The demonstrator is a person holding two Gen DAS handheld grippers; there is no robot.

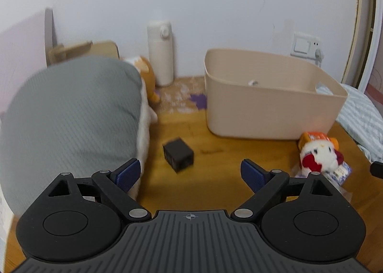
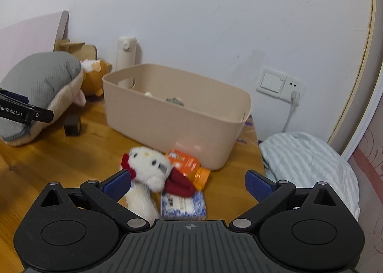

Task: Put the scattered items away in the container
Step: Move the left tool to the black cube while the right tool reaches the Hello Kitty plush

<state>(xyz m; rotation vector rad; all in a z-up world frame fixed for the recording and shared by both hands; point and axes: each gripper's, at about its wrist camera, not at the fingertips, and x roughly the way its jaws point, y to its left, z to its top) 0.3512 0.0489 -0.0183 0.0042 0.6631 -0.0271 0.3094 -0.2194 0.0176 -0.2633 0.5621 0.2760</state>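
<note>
Beige plastic marks the bin (image 1: 270, 115), which in our left wrist view sits right of centre on the wooden table (image 1: 215, 170), with small things just showing over its rim that we cannot make out. Our left gripper (image 1: 190, 172) fills the bottom of that frame with its blue pads (image 1: 128, 173) spread wide and nothing between them. Just above the gap, slightly left of centre, a small dark box (image 1: 178, 154) lies on the wood, apart from both pads. A grey cushion (image 1: 69, 119) takes up the left half, an orange plush (image 1: 148, 76) peeks out behind it, and a white flask (image 1: 160, 54) stands upright against the wall at upper centre. At the right edge lies a white plush (image 1: 318, 155) with red trim. In the right wrist view our right gripper (image 2: 188, 185) is also spread wide and holds nothing; the white plush (image 2: 149, 170) lies just beside its left pad (image 2: 116, 185), and we cannot tell if they touch. An orange bottle (image 2: 189, 165) lies on its side between the plush and the bin (image 2: 177, 117), and a blue-and-white packet (image 2: 183, 204) sits at lower centre, under the plush's red part. A striped pillow (image 2: 311, 165) lies at the right, and a wall socket (image 2: 281, 84) sits above it.
</note>
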